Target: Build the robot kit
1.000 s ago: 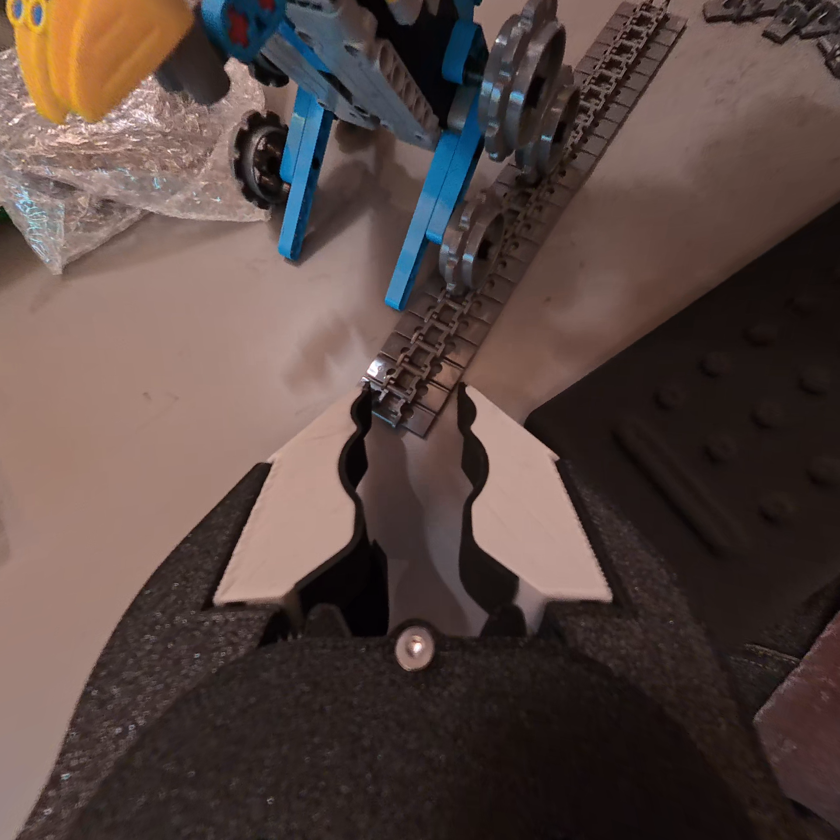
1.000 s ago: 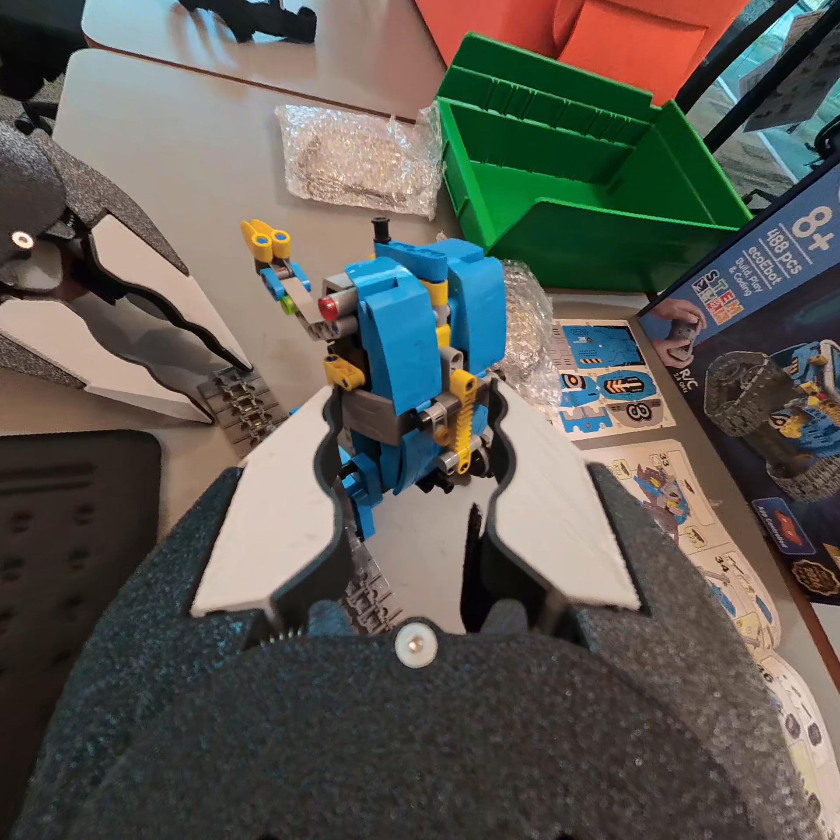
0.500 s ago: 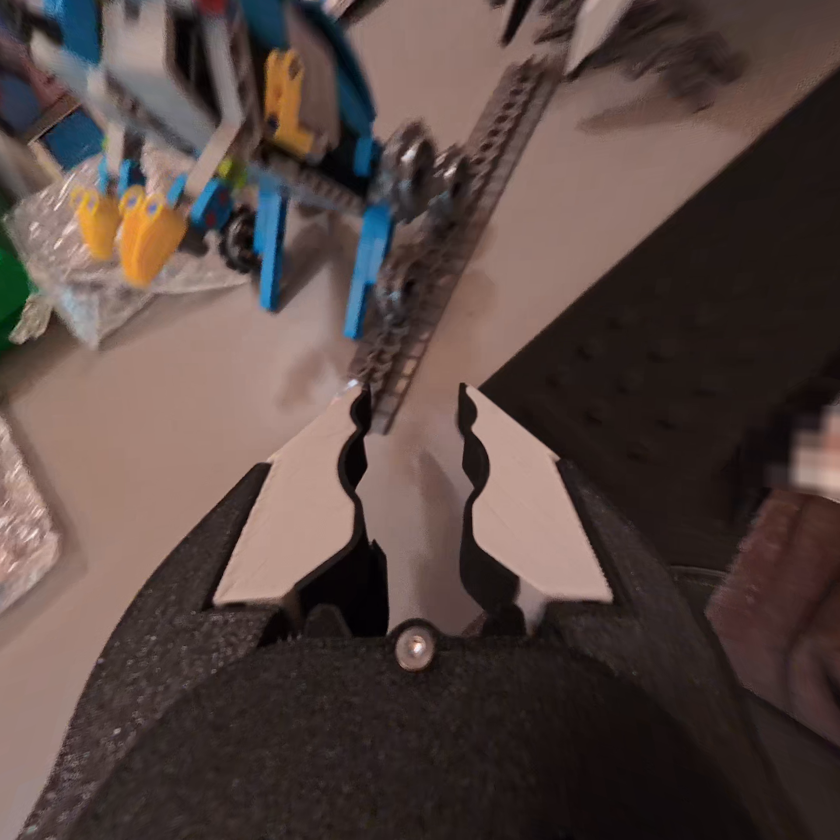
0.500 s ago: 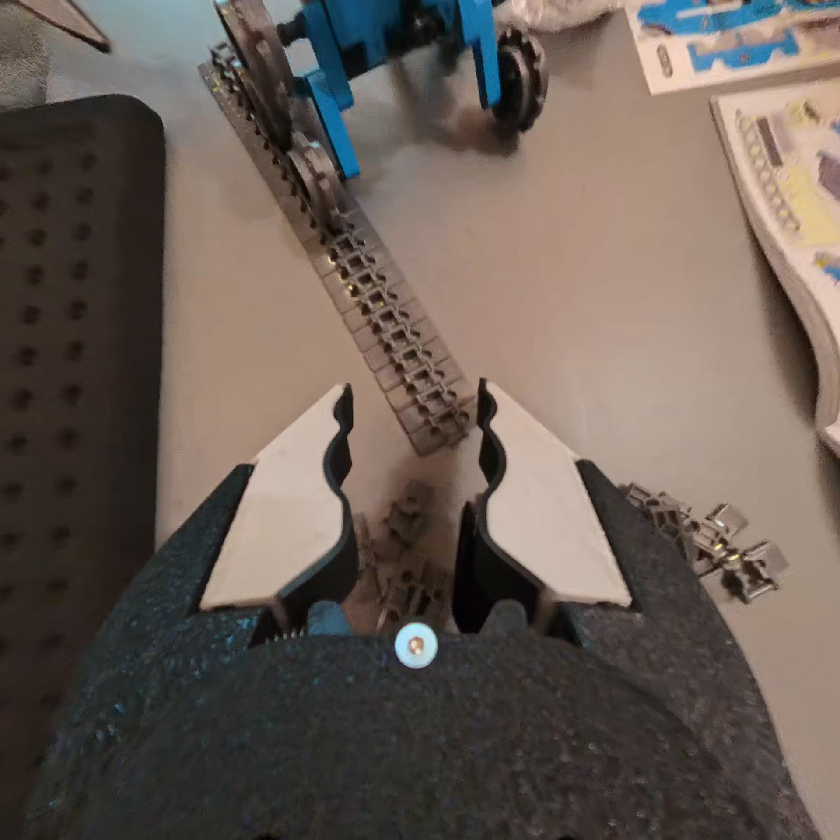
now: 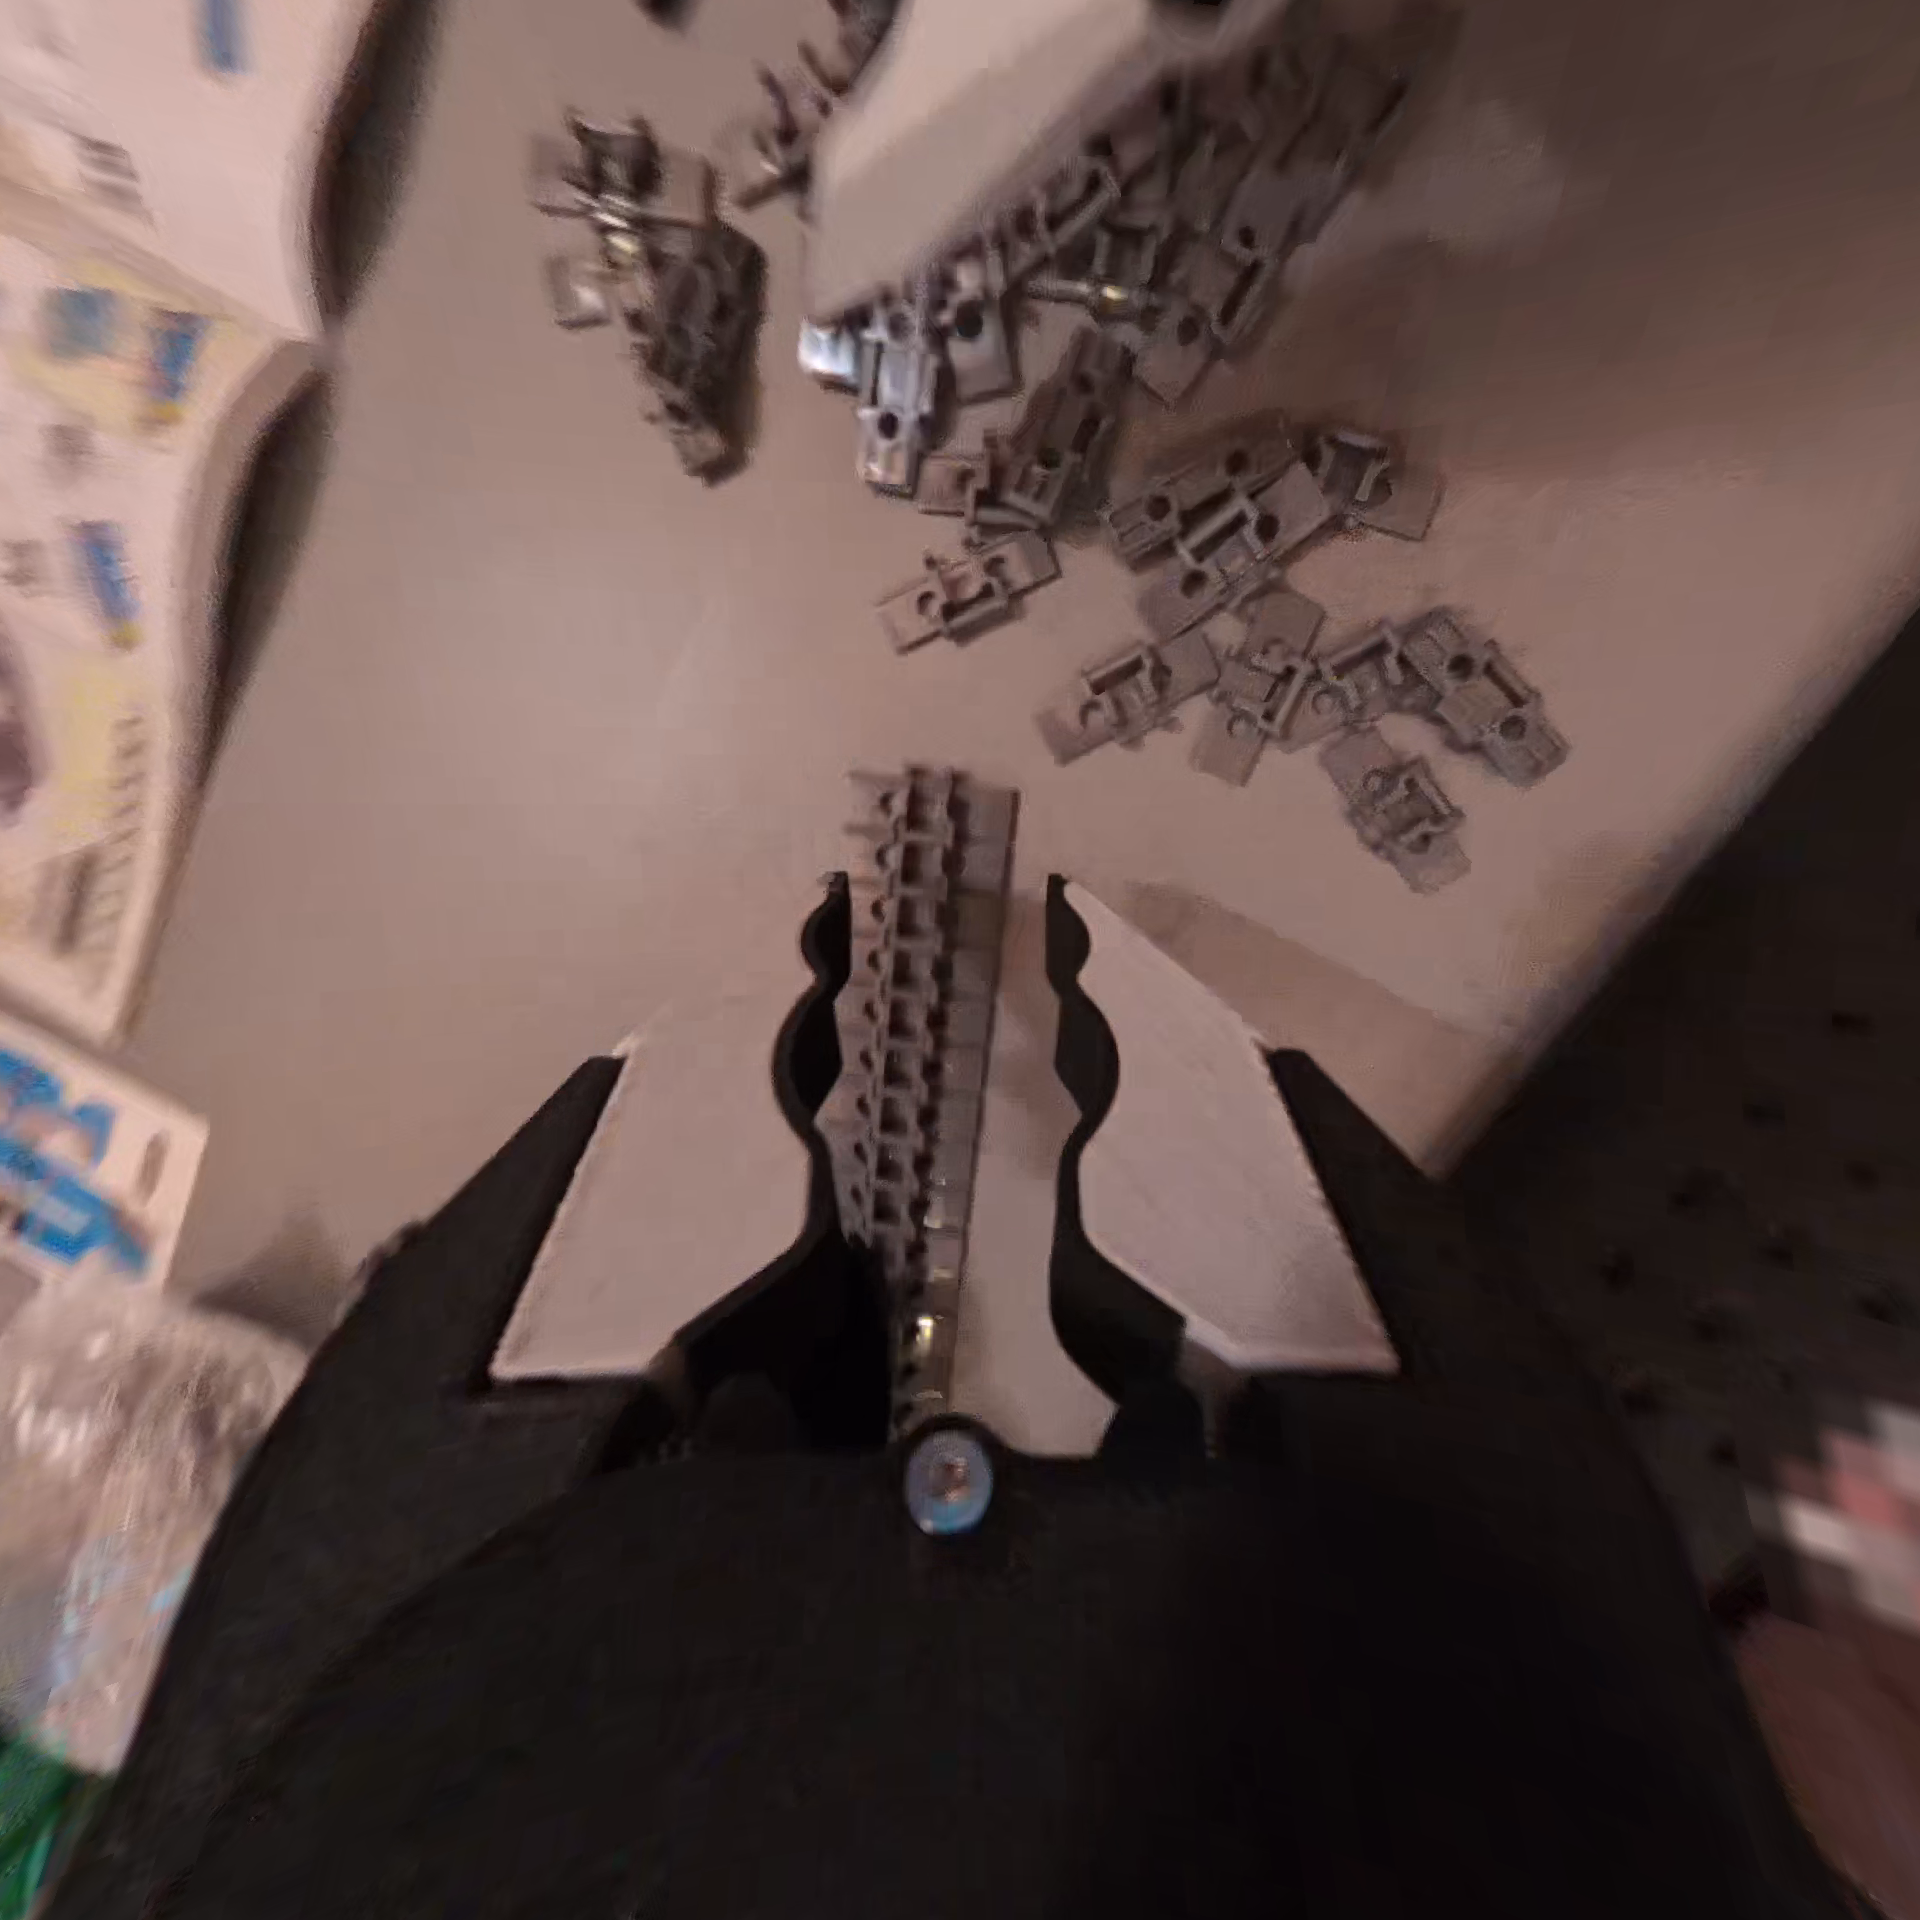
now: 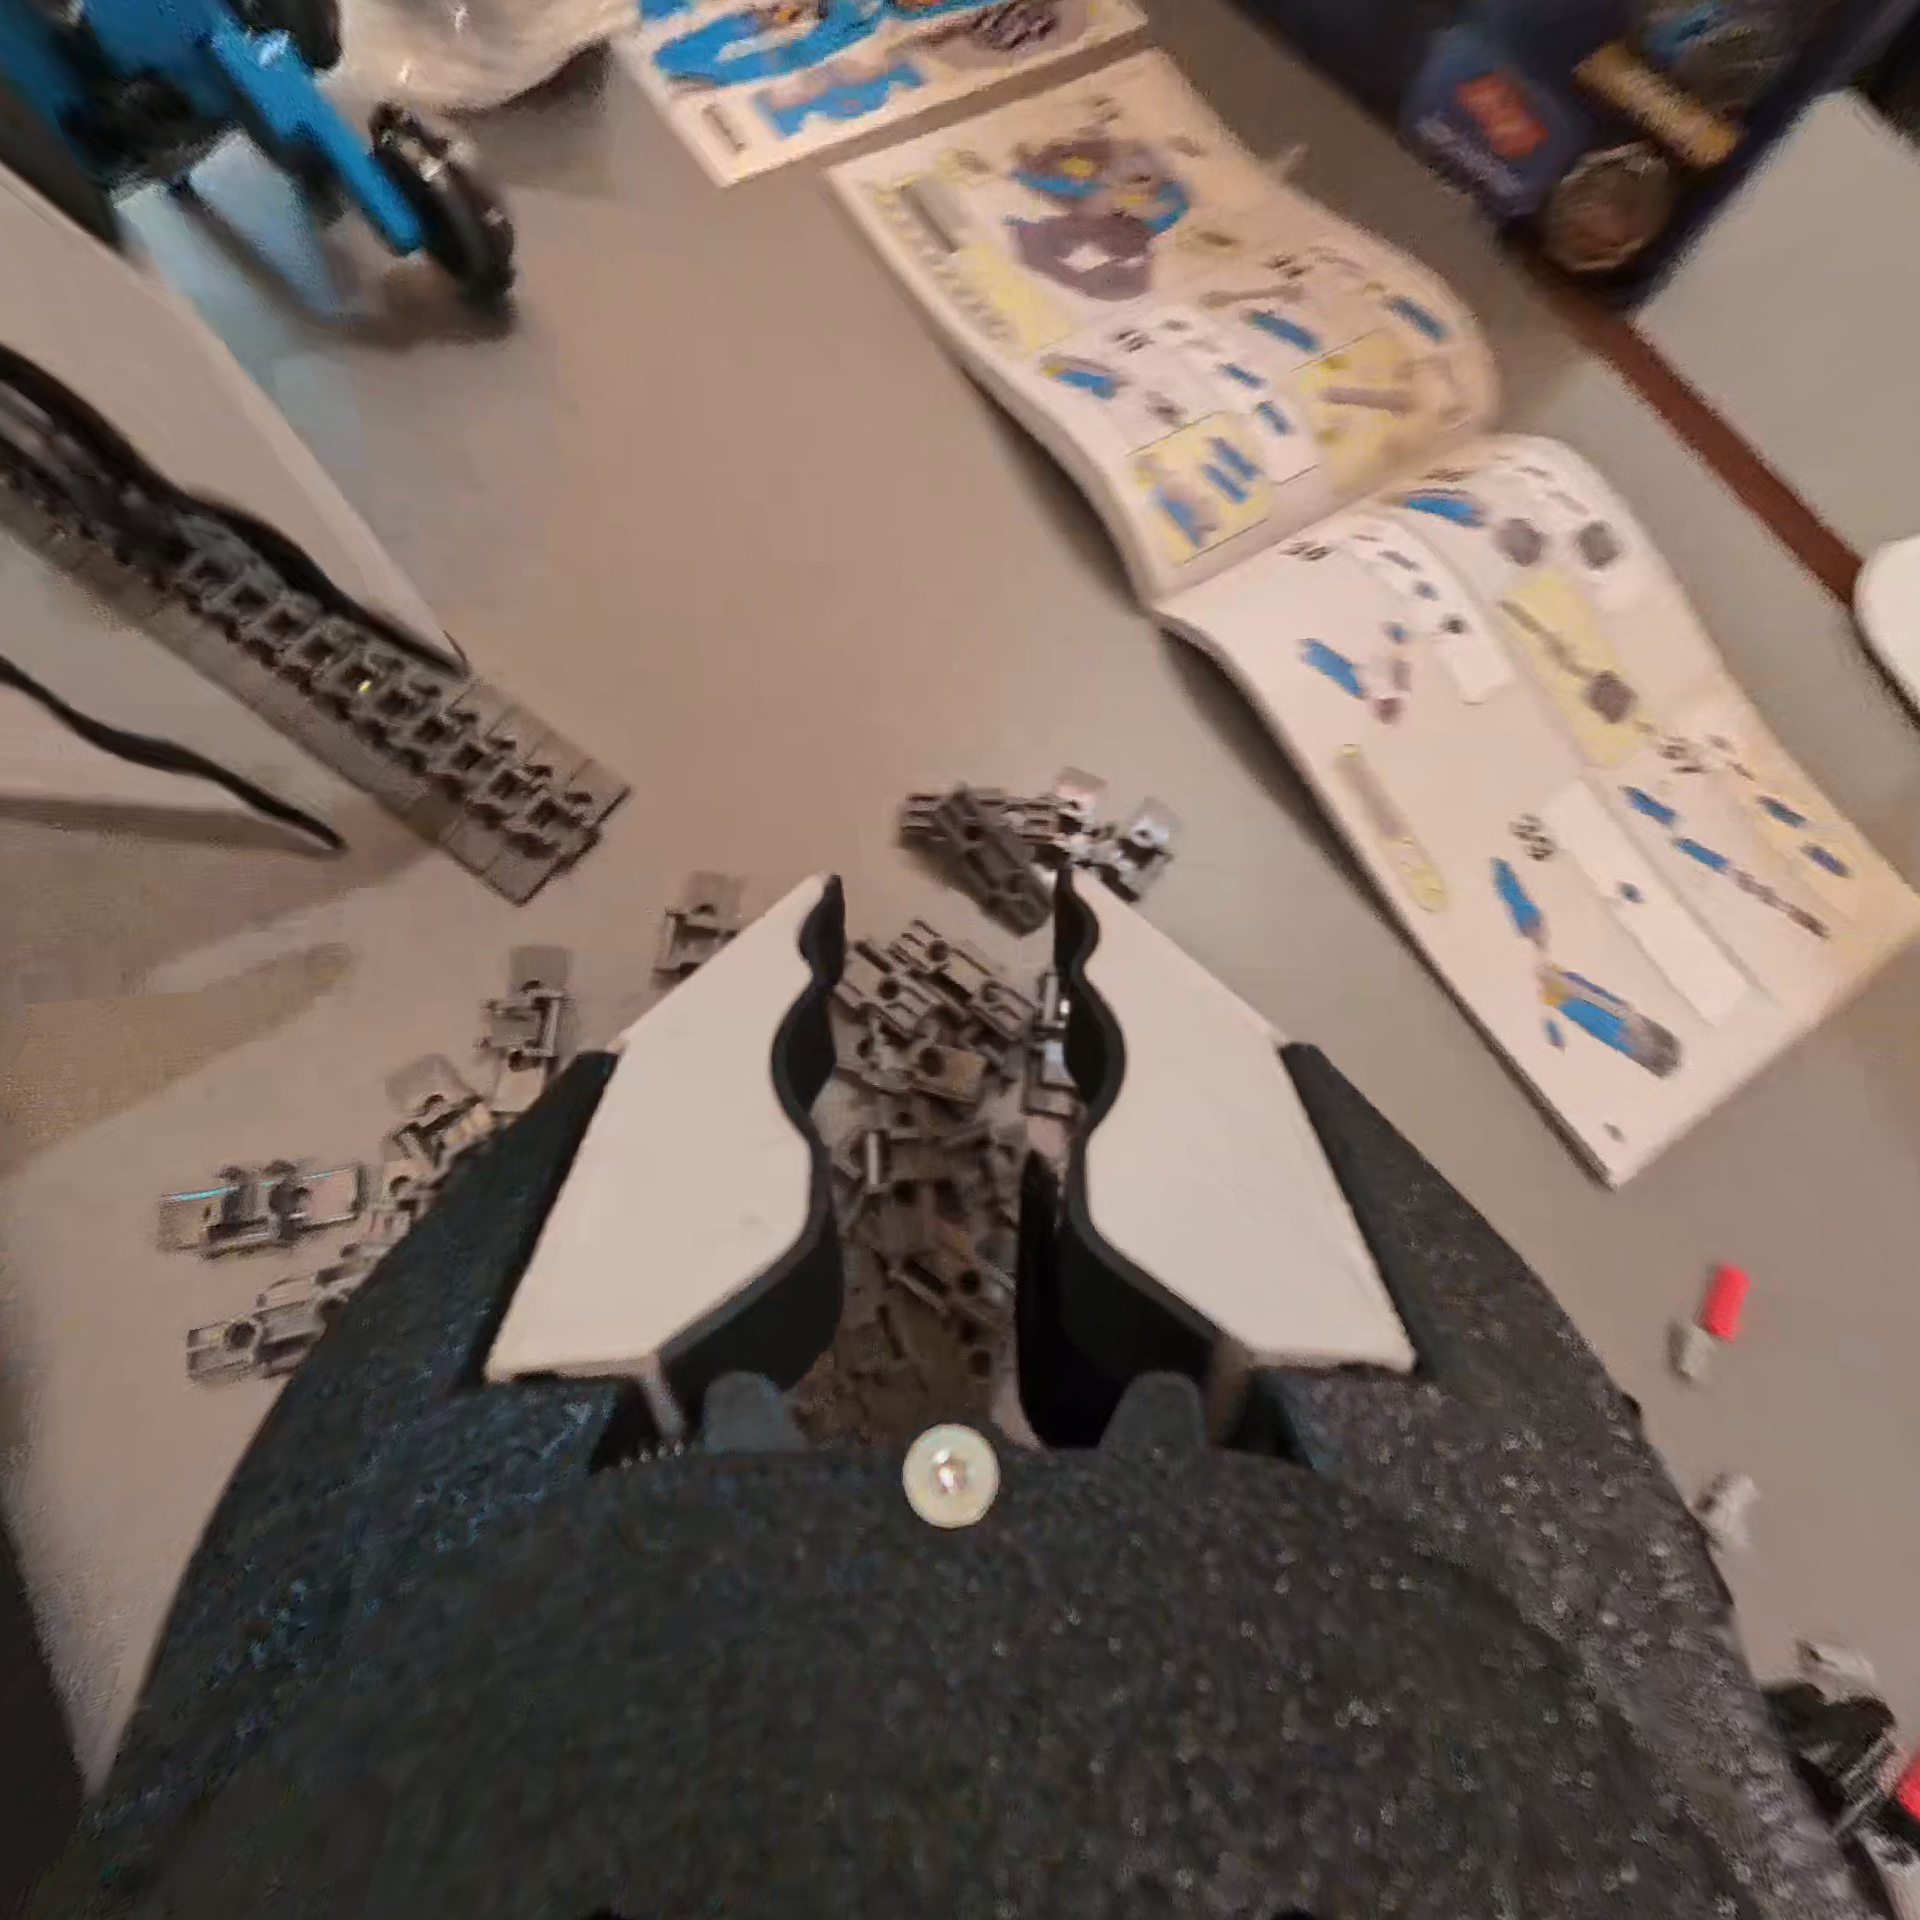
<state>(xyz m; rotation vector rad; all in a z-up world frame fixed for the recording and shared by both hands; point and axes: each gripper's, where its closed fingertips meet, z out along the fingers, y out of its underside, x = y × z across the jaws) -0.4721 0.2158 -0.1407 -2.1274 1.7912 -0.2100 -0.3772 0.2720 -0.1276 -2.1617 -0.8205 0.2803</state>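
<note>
A long grey track strip (image 5: 925,987) lies on the beige table (image 5: 520,675) and runs between the fingers of my left gripper (image 5: 940,883). The jaws straddle it, and a gap shows between the strip and the right pad (image 5: 1070,997), so it is not gripped. The strip (image 6: 343,675) and the left gripper (image 6: 395,748) also show at the left of the right wrist view. My right gripper (image 6: 945,883) hovers low over a pile of loose grey track links (image 6: 925,1029). The links lie between its partly closed fingers. The picture is blurred. More loose links (image 5: 1226,520) lie ahead of the left gripper.
A blue brick model with black wheels (image 6: 260,94) stands at the far left. An open instruction booklet (image 6: 1351,520) and a sticker sheet (image 6: 831,83) lie to the right. A black dimpled mat (image 5: 1714,1039) borders the table. A small red piece (image 6: 1725,1299) lies nearby. My left tips are about 30 cm from the small red piece (image 6: 1725,1299), my right tips only 20 cm.
The left gripper has slid forward along the track strip, which now lies deep between its fingers. The right gripper left the blue model, came down over the loose links and narrowed its jaws.
</note>
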